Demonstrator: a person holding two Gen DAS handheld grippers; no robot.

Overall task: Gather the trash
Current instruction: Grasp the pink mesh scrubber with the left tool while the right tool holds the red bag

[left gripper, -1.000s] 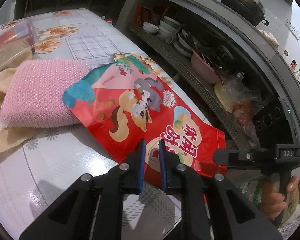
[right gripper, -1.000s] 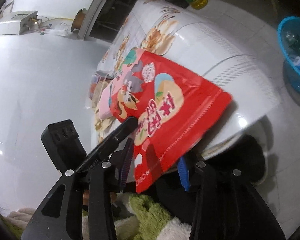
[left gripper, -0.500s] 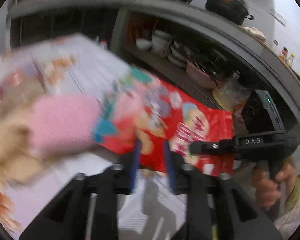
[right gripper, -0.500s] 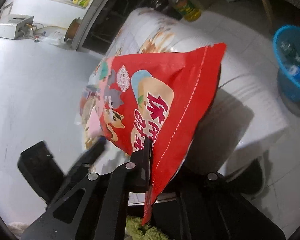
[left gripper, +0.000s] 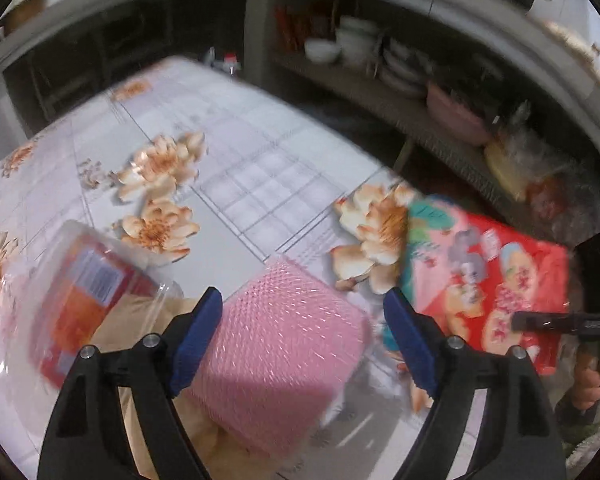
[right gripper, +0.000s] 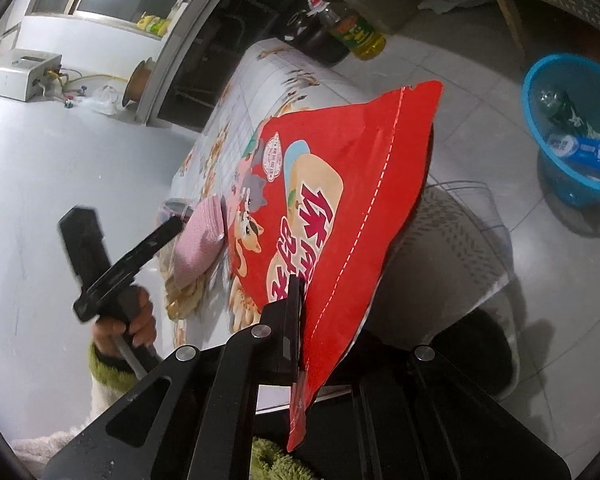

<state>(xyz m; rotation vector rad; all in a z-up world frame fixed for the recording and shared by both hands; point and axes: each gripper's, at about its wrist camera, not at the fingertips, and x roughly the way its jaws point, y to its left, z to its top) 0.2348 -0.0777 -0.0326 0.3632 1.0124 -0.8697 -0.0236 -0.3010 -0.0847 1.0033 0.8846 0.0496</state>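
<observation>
Left wrist view
Surface: glossy floral-print cover [left gripper: 260, 184] w/ peach blossoms and a grey grid; picture blurred.
Room: dim shelf [left gripper: 380, 92] behind w/ stacked white bowls [left gripper: 352, 38], a pink basin and plastic bags.
Left hand-held gripper [left gripper: 302, 334]: blue-padded fingers wide apart and opening, nothing clamped; the pink cloth lies under the gap.
Pink cloth [left gripper: 284, 356]: knobbly woven pad, squarish, resting on a beige rag [left gripper: 140, 320].
Clear tub [left gripper: 80, 300]: see-through plastic, red-orange label inside, lying at left just beside the rag.
Snack bag [left gripper: 500, 284]: shiny red foil w/ cartoon animals, off past the surface's right edge, lifted.
Right hand [left gripper: 588, 384]: on a black handle at far right.

Right wrist view
Right hand-held gripper [right gripper: 300, 320]: fingers pressed together, clamped on the snack bag's lower edge.
Snack bag [right gripper: 340, 200]: flat, crinkled, stitched seam down one side, held up on edge in front of the surface, blocking part of it.
Surface [right gripper: 456, 232]: rounded corner, cover draped over.
Floor: pale glossy tiles [right gripper: 480, 60].
Blue basket [right gripper: 572, 120]: round plastic, on the floor well apart from the surface, w/ bottles and wrappers inside.
Oil bottle [right gripper: 360, 36]: yellow-green, on the floor by the far end.
Left hand [right gripper: 128, 320]: gripping the other black tool near the pink cloth [right gripper: 200, 240]; green fuzzy cuff.
</observation>
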